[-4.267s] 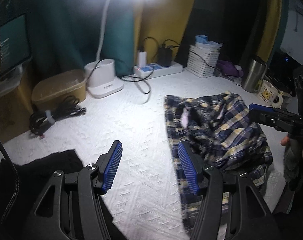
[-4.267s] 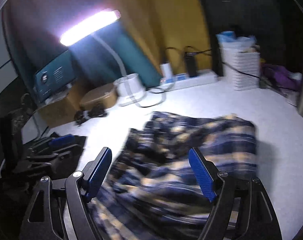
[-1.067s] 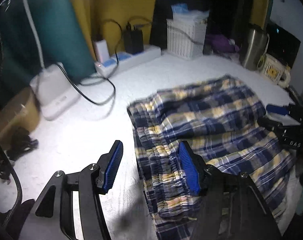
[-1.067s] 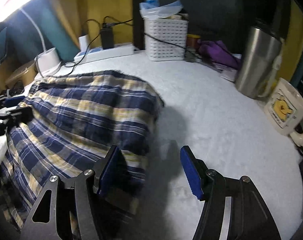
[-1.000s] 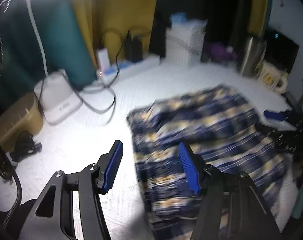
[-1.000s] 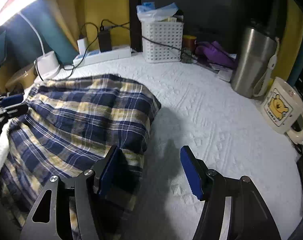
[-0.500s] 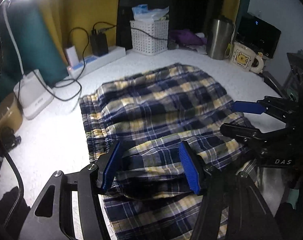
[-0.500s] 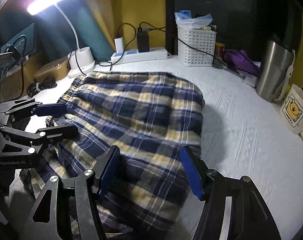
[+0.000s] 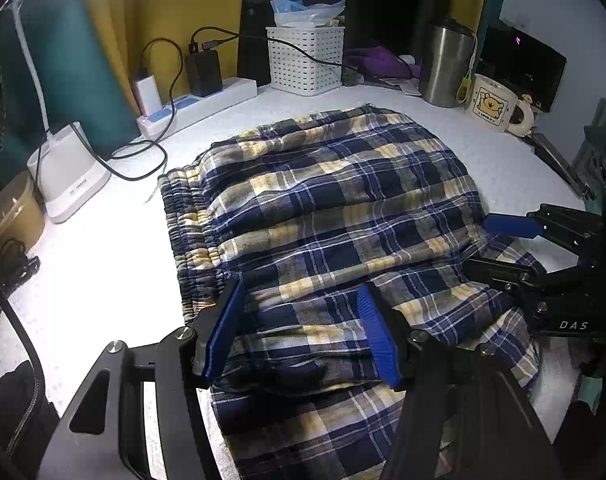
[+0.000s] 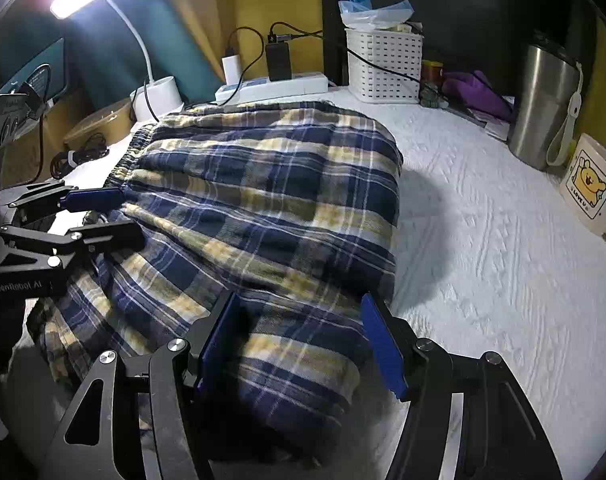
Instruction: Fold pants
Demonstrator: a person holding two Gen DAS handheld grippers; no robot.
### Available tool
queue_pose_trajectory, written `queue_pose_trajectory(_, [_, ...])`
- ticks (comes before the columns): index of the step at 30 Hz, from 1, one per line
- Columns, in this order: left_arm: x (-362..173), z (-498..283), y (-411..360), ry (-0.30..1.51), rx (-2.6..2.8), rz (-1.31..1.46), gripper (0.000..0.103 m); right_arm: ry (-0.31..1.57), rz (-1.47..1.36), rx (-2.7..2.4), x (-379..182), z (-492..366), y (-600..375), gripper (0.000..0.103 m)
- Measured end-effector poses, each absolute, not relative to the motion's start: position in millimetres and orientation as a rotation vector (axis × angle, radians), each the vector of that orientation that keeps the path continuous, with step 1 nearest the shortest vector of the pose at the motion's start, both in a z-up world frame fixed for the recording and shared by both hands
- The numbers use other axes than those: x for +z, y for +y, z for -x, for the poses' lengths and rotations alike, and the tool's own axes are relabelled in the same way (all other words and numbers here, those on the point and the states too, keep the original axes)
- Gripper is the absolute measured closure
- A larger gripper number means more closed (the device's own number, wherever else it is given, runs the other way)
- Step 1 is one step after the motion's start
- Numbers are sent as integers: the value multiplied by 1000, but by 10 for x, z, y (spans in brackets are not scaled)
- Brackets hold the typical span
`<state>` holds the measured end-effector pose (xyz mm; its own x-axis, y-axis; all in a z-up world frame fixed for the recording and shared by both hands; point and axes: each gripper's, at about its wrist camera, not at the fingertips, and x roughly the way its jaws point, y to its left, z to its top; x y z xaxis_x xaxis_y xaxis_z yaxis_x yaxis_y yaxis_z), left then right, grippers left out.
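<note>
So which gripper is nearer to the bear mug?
Right. The right gripper is at the pants' edge facing the bear mug; the left gripper is by the waistband side.

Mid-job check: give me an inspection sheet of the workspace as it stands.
Surface: white textured cover, brightly lit at left.
Job's things: plaid pants lying folded over, waistband at left.
Clutter: white basket, steel tumbler, bear mug, lamp base.
Grippers: left gripper and right gripper open, jaws astride the pants' near edge.
Cables: black leads at the power strip.
Surroundings: yellow and teal curtains.
</note>
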<state>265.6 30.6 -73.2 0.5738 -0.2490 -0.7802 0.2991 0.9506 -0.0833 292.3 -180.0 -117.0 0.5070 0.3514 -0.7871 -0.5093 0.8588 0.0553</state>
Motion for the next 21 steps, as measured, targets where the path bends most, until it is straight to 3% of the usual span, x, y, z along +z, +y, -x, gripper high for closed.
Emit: queue_pose_trajectory(21, [-733, -2553, 713, 961, -183, 10, 43, 914, 174, 476, -1170, -2784, -2127, 37])
